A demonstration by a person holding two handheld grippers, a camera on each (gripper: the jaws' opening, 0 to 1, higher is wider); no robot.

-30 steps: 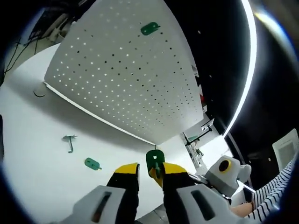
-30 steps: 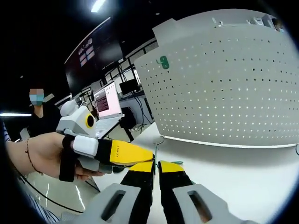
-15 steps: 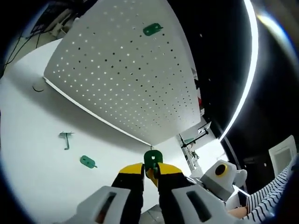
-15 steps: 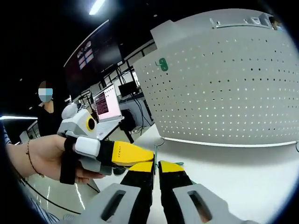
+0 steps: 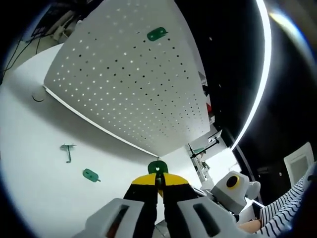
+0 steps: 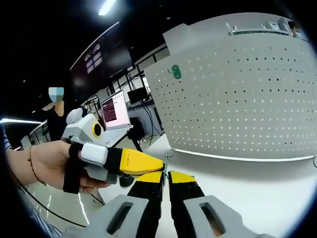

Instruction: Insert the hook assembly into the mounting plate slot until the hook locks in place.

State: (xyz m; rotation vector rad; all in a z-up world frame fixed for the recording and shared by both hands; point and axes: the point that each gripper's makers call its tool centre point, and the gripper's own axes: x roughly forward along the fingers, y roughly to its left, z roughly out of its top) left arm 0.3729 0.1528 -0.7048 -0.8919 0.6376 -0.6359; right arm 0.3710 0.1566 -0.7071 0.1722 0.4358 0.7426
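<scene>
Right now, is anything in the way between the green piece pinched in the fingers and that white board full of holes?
Nothing visible is. The small green plastic mounting plate sits clamped in the left gripper, and only bare white tabletop lies between it and the white perforated pegboard. The loose green plate lies off to the side.

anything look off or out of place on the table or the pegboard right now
Nothing looks damaged or spilled. One green plate sits mounted high on the white pegboard. A loose green plate and a metal hook lie apart on the white table, unassembled parts rather than a mess. The left gripper is shut on another green plate.
</scene>
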